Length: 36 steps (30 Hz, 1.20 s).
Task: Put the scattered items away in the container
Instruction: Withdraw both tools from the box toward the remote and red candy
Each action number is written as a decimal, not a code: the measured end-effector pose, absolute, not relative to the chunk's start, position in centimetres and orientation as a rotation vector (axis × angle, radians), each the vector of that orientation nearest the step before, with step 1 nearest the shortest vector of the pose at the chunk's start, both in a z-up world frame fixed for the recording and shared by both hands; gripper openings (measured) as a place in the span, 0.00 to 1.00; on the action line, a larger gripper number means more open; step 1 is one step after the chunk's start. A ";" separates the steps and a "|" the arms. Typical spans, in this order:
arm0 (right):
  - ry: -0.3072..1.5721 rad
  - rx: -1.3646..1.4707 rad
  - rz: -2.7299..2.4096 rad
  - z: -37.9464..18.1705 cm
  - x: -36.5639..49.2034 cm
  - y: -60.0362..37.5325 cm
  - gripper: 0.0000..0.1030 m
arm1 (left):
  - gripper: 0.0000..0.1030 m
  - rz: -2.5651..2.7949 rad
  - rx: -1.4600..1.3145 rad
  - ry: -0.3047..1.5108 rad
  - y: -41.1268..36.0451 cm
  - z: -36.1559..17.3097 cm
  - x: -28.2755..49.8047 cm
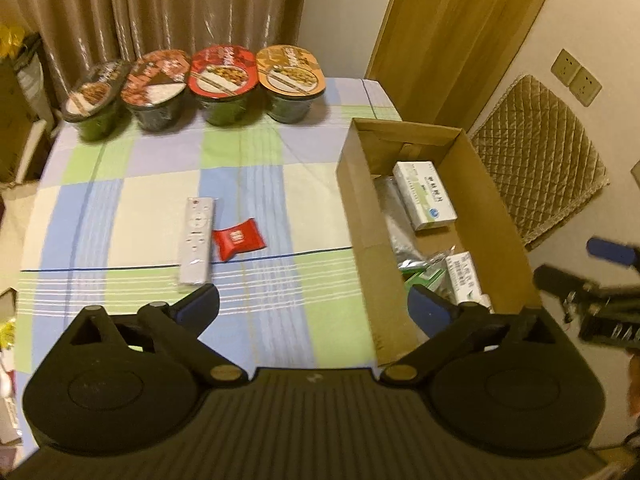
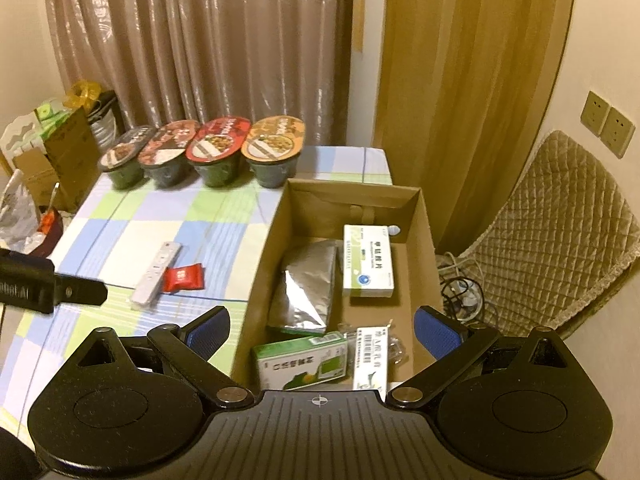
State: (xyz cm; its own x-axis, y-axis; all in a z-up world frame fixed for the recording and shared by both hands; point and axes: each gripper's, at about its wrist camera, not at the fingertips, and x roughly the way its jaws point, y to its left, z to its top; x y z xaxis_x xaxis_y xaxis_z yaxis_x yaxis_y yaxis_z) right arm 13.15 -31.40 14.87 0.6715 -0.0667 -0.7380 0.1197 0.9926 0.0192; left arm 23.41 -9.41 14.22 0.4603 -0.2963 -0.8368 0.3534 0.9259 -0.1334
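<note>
A silver remote control (image 1: 195,240) (image 2: 156,273) lies on the checked tablecloth, with a red snack packet (image 1: 238,239) (image 2: 184,278) just to its right. The open cardboard box (image 1: 352,216) (image 2: 264,264) stands at the table's right side and holds a white medicine box (image 1: 425,195) (image 2: 367,261), a silver foil pouch (image 2: 306,292), a green box (image 2: 300,362) and another white box (image 2: 370,358). My left gripper (image 1: 314,306) is open above the table's near edge, just short of the remote. My right gripper (image 2: 322,332) is open over the box's near end, empty.
Four instant noodle bowls (image 1: 224,84) (image 2: 218,150) line the table's far edge in front of a curtain. A quilted chair (image 2: 560,240) stands right of the table, with cables on the floor. Bags and a carton (image 2: 52,168) crowd the left side.
</note>
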 end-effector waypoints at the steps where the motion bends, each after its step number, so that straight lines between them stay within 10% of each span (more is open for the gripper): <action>1: 0.826 0.067 -0.101 15.0 13.0 -31.1 1.00 | 0.98 -0.397 0.074 1.009 -9.0 14.1 22.8; 36: 0.901 -0.001 0.046 10.5 15.9 -22.1 1.00 | 0.99 -0.184 0.108 1.023 5.2 5.4 18.9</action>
